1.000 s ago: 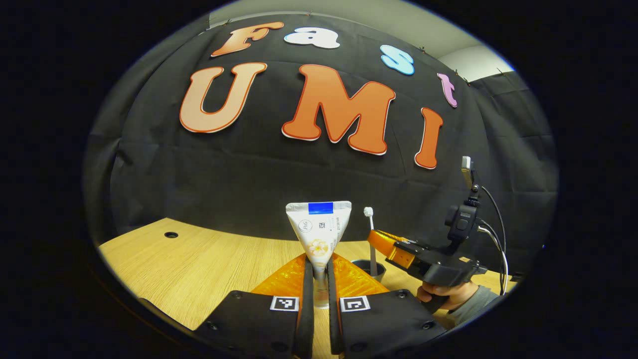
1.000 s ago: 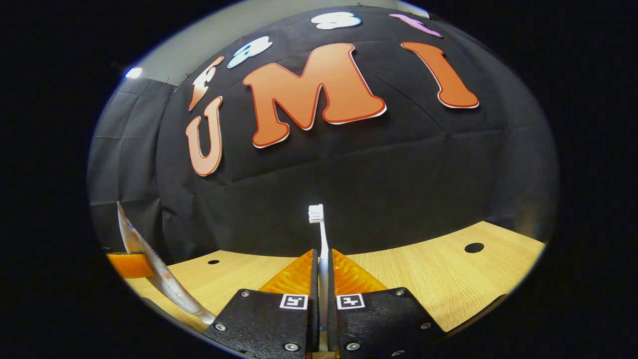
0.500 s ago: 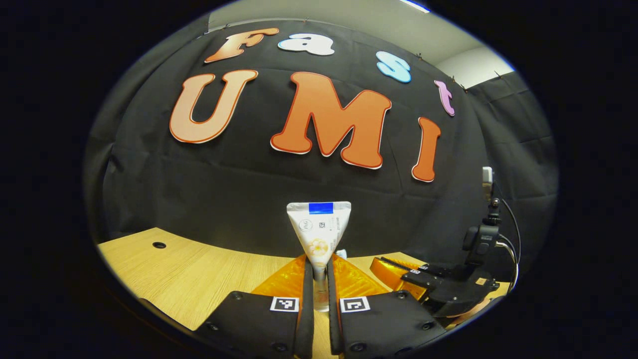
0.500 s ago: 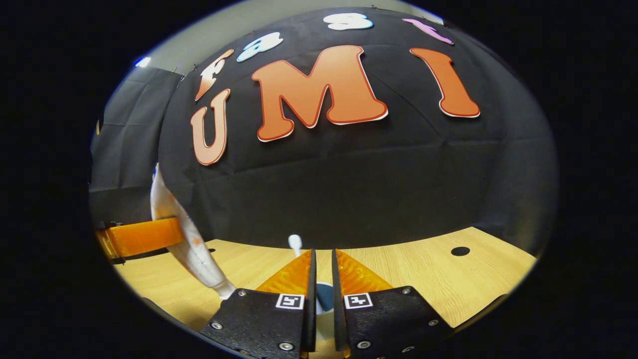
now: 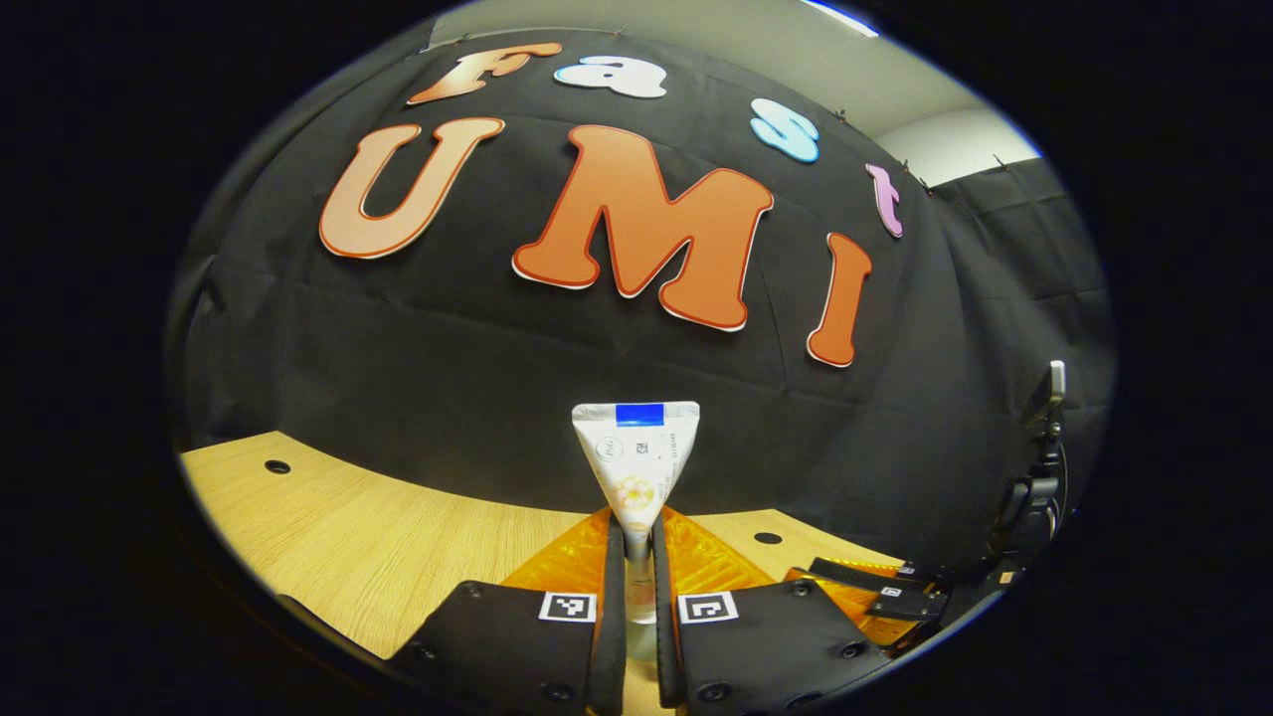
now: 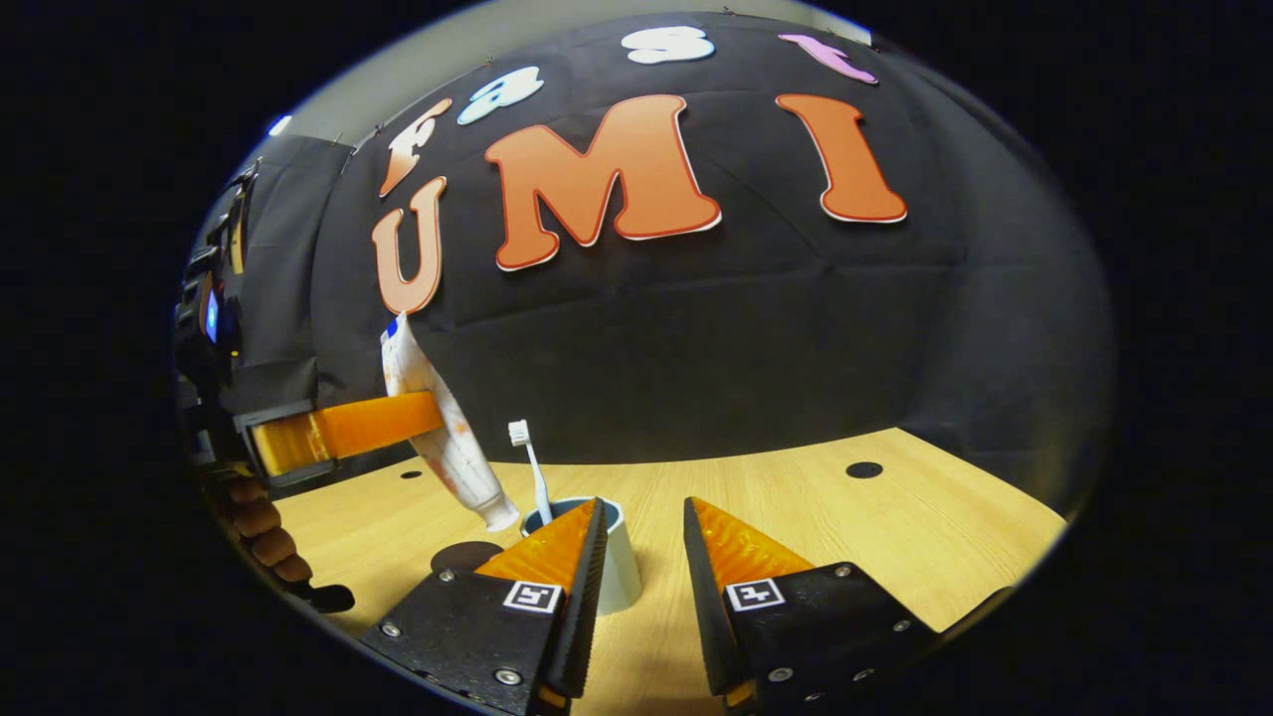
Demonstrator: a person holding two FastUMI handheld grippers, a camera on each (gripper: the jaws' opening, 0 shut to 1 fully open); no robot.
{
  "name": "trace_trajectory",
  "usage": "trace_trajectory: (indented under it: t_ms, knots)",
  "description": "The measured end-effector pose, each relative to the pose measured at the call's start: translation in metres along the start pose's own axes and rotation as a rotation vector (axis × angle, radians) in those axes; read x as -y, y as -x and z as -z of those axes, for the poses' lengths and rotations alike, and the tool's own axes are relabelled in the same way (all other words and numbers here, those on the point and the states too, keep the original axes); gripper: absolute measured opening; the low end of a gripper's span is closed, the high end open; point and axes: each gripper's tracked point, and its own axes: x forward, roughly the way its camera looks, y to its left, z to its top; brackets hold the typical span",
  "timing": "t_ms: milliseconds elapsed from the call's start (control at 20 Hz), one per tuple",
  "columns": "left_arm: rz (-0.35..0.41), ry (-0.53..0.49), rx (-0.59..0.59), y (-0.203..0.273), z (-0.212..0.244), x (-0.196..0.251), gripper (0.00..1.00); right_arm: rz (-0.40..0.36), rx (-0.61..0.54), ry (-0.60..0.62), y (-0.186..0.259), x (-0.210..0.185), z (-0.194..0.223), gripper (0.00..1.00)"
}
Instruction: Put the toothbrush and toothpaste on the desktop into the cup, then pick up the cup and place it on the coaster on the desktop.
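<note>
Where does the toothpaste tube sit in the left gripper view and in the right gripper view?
Left gripper view: the toothpaste tube stands at bottom centre, crimped end up, clamped in the left gripper.
Right gripper view: the tube hangs at left, cap down, just left of the cup.
Shared landmark: the left gripper's orange fingers, pinching the tube.

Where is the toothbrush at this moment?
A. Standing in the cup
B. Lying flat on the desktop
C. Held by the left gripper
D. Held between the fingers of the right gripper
A: in the right gripper view the toothbrush stands in the cup, head up, while the right gripper is open and empty.
</note>
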Motion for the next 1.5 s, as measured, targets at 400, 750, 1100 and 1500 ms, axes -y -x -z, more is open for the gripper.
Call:
trace_trajectory:
  t_ms: [400, 750, 1100, 1500]
  knots:
    - [0.003, 0.016, -0.014, -0.025, 0.023, 0.021, 0.16, -0.016, -0.002, 0.005, 0.028, 0.005, 0.005, 0.6]
    - [0.0, -0.006, -0.132, -0.035, 0.063, 0.024, 0.16, -0.011, -0.042, -0.027, 0.048, 0.014, 0.027, 0.67]
    - [0.019, -0.01, -0.208, -0.032, 0.08, 0.025, 0.23, -0.007, -0.048, -0.043, 0.057, 0.012, 0.026, 0.74]
    - [0.034, 0.001, -0.214, -0.009, 0.057, 0.008, 0.73, -0.049, -0.097, -0.071, 0.051, -0.019, 0.027, 0.8]
